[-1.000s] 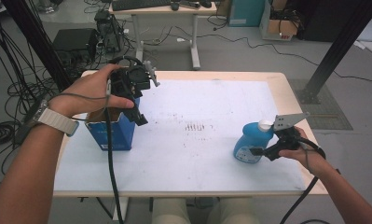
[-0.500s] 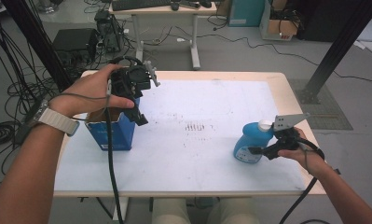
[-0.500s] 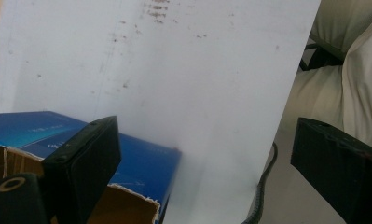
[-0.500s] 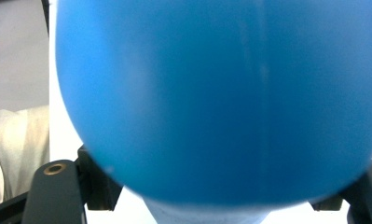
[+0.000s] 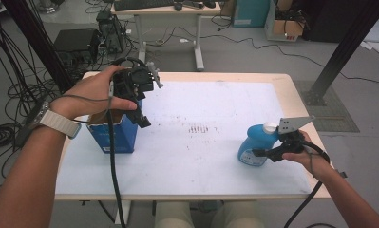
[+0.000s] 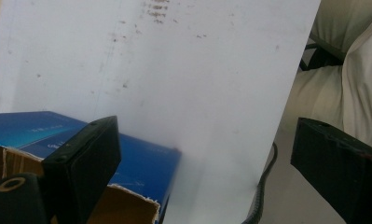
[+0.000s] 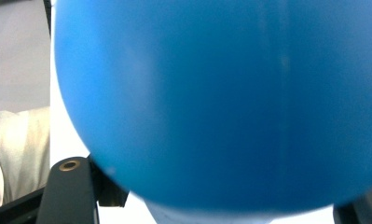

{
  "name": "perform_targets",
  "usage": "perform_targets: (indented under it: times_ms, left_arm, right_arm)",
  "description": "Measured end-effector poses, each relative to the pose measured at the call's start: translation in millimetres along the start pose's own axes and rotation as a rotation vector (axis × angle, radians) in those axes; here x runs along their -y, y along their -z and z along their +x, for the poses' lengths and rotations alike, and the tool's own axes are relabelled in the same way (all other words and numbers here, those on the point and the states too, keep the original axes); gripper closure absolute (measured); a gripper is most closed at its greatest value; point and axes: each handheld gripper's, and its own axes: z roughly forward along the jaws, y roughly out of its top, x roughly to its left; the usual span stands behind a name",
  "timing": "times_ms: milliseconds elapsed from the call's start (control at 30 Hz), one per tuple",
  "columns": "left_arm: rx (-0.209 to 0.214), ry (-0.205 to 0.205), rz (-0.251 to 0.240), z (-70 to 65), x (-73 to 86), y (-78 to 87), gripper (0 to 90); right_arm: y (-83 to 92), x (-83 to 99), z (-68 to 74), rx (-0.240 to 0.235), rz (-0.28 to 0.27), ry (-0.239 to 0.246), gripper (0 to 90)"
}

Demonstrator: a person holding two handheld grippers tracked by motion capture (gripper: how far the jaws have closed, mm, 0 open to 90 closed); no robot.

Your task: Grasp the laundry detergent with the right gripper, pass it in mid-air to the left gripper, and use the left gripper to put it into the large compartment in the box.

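Note:
A blue cardboard box (image 5: 115,137) with its top flaps open stands at the table's left side. My left gripper (image 5: 137,117) hovers just above the box's right edge, pointing down, with jaws wide apart and nothing between them. In the left gripper view the left gripper (image 6: 207,140) looks down on the blue box (image 6: 144,161) and the white tabletop (image 6: 197,79). A blue bottle (image 5: 251,142) with a white cap stands near the table's right front. My right gripper (image 5: 256,150) is closed around its body. The blue bottle (image 7: 211,93) sits close between the jaws of the right gripper (image 7: 211,198).
The white table (image 5: 201,161) has a patch of dark marks (image 5: 199,128) at its middle. Beyond it are a second desk (image 5: 168,9), equipment and cables on the floor at the left, and a black post (image 5: 339,52) at the right. The person's knees (image 5: 206,216) are under the front edge.
Hardly anything differs: the right gripper and the bottle shifted very slightly, and the left gripper stays above the box.

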Motion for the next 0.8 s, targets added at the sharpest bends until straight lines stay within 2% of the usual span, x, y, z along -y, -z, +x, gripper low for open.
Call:
perform_targets:
  times_ms: [200,600,800]
  left_arm:
    - [0.001,0.005,0.002,-0.2,0.2,-0.3,8.8]
    - [-0.001,0.004,0.000,-0.2,1.2,0.3,8.8]
    - [-0.002,0.000,-0.002,0.3,0.9,-0.4,8.8]
  right_arm:
    - [-0.4,1.4,-1.3,-0.003,-0.020,-0.001,32.3]
    - [-2.8,1.2,0.4,-0.011,-0.027,0.013,40.6]
    - [-2.5,1.4,1.0,-0.008,-0.026,0.016,41.4]
